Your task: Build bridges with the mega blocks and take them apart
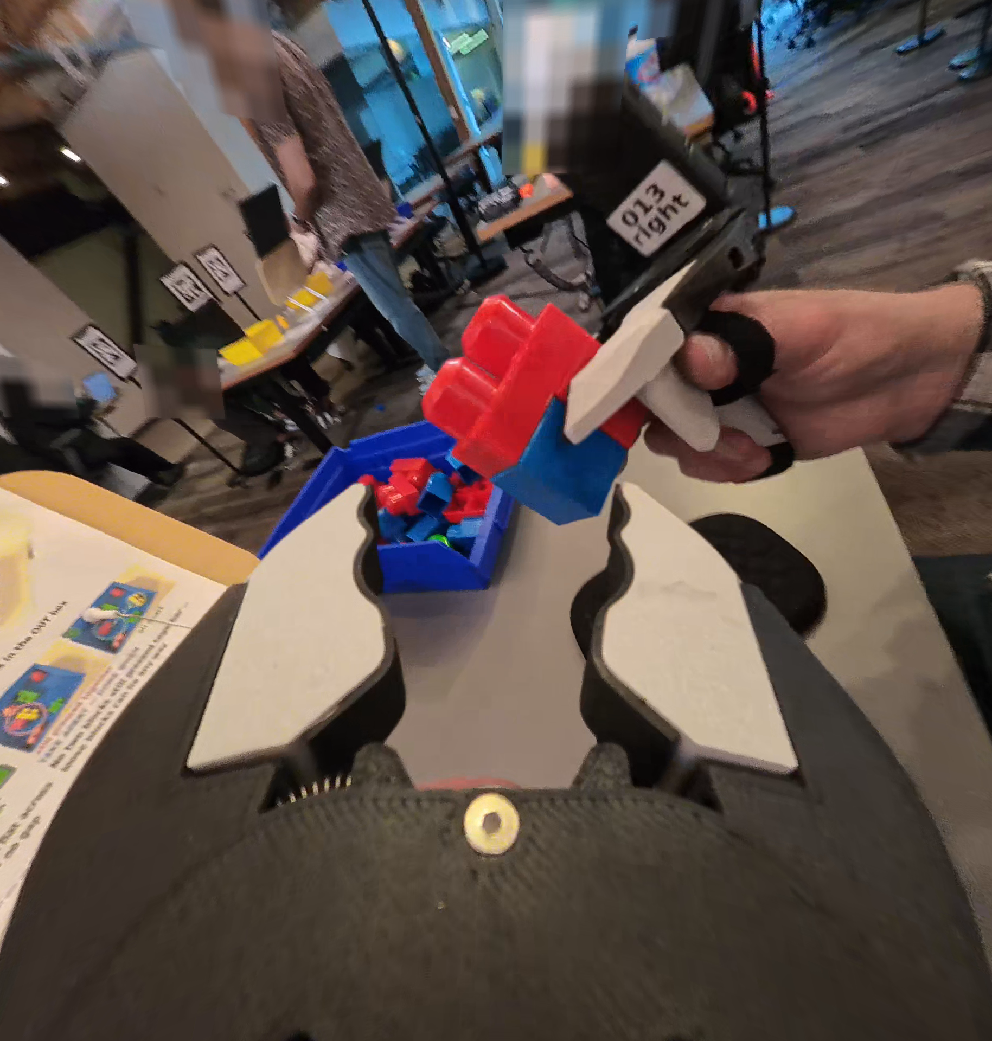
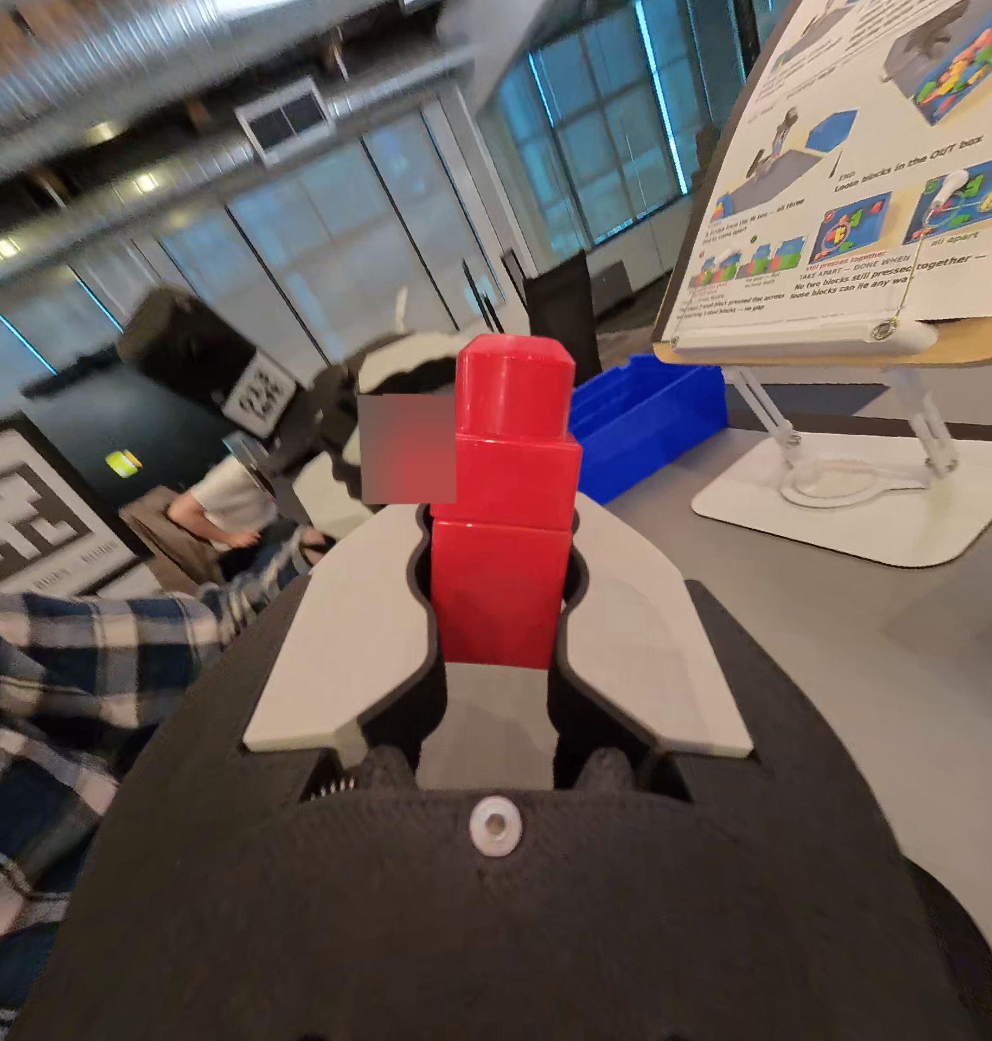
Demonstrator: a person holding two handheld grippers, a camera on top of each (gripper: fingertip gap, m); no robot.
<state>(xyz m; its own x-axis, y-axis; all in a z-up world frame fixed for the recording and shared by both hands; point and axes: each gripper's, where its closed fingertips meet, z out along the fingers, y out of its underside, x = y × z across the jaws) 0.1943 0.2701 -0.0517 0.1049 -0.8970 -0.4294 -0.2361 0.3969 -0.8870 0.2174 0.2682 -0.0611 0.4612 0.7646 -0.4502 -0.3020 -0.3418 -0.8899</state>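
My right gripper (image 2: 499, 518) is shut on a joined piece of mega blocks, its pads pressed on a red block (image 2: 499, 591) with another red block (image 2: 510, 467) stacked ahead of it. In the left wrist view the right gripper (image 1: 612, 411) holds this piece tilted in the air. There it shows as a red two-stud block (image 1: 516, 383) joined to a blue block (image 1: 561, 473), just above and right of the blue bin (image 1: 426, 569). My left gripper (image 1: 493, 501) is open wide and empty, just below and in front of the held piece.
The blue bin holds several loose red, blue and green blocks and also shows in the right wrist view (image 2: 651, 428). An instruction sheet on a white stand (image 2: 854, 197) is at the table's side. The grey table (image 1: 482, 676) lies under the left gripper. People and other tables are behind. Less than 4 cm separates the two grippers' tips.
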